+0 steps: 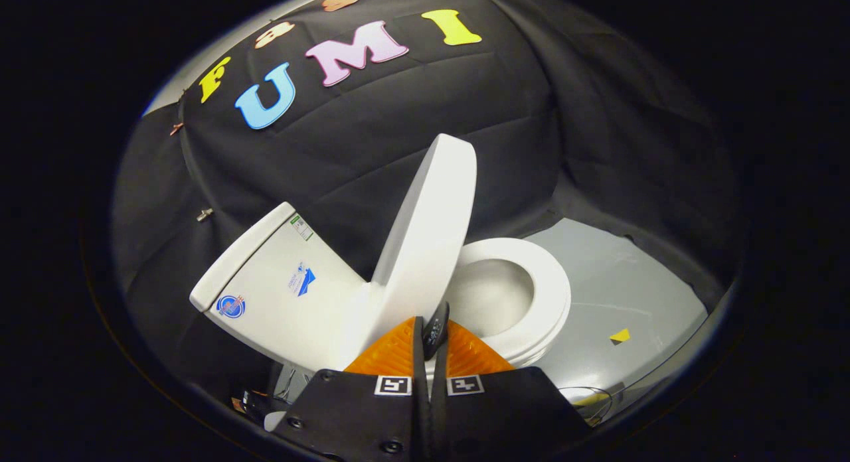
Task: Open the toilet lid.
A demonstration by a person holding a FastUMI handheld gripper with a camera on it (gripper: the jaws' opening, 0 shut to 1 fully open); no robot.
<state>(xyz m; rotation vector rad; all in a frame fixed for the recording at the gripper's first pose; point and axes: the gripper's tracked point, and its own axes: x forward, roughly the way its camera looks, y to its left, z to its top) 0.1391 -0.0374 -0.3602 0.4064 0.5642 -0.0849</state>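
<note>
Claw [428, 329] pressed together, fingers side by side with barely a slit between, and a small dark tab [435, 326] pinched in that slit at the tips. Tab lying against the near edge of the toilet lid [428, 230], down by its hinge end; whether attached to the lid or merely touching, cannot tell.

Toilet lid raised, standing nearly upright though tilted somewhat toward the tank [279, 289], white and smooth, rounded top edge well up against the black cloth wall [531, 117]. Not yet resting on the tank: a wedge of dark cloth visible between the two.

Seat ring [544, 283] down and uncovered, just beyond the fingers and to the side of the lid away from the tank, with the pale bowl [491, 296] open inside it.

Tank on the other side of the lid, its flat face carrying three small stickers, one round near the lower corner, one near the middle, one at the upper edge.

Grey floor [617, 276] past the seat ring, a small yellow marker [620, 336] on it, well apart from the toilet. Thin cable loop [584, 395] on the floor close beside the claw's body. Small metal clip [204, 214] on the cloth above the tank.
</note>
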